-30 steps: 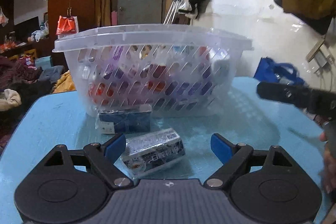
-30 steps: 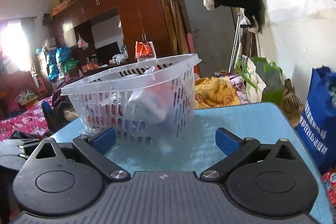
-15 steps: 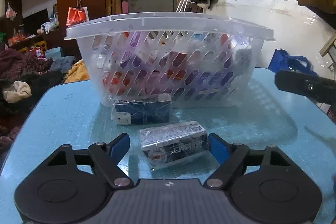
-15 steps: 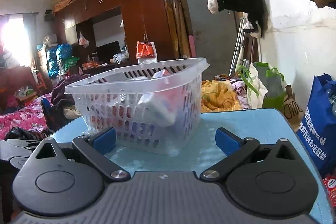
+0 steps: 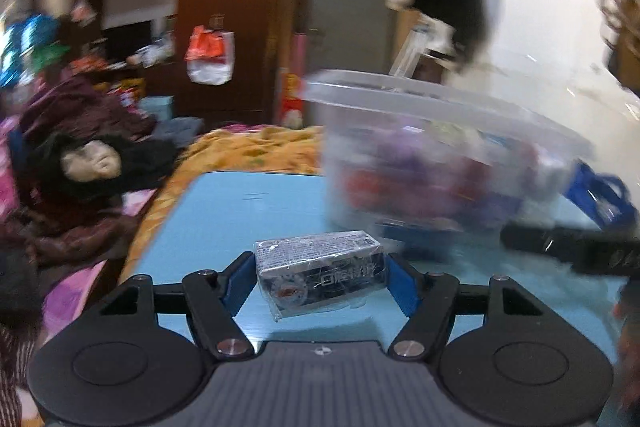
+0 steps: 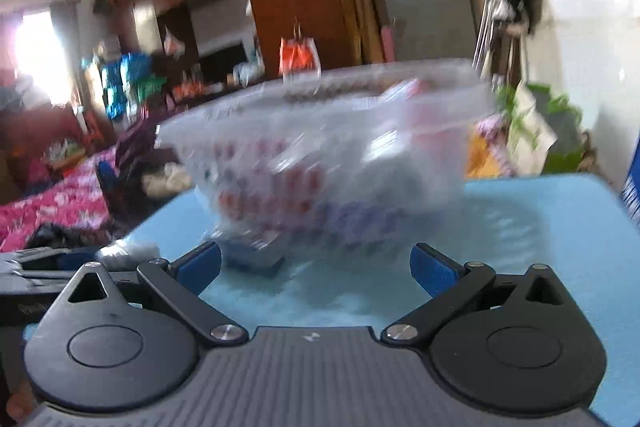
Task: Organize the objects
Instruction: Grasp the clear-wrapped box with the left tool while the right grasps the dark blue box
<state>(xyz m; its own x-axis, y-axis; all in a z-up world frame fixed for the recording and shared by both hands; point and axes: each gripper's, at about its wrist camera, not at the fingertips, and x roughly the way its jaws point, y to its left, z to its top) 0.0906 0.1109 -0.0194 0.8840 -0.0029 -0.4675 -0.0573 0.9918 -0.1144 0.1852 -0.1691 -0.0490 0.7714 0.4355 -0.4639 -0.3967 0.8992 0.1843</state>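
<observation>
My left gripper (image 5: 318, 281) is shut on a small plastic-wrapped dark box (image 5: 320, 273), held between the blue pads just above the blue table (image 5: 248, 211). A clear slotted basket (image 5: 440, 155) full of packets stands behind and to the right, blurred. A dark blue box (image 6: 254, 257) lies at the basket's foot. My right gripper (image 6: 316, 269) is open and empty, facing the basket (image 6: 332, 155). The right gripper also shows in the left wrist view (image 5: 568, 247) at the right edge.
A bed with pink and orange bedding (image 5: 256, 151) and dark clothes lies left of the table. A blue bag (image 5: 604, 195) sits at the table's far right. A wardrobe and a door stand behind.
My left gripper has closed on the wrapped box and swung left with it. My right gripper has moved closer to the basket and stays open.
</observation>
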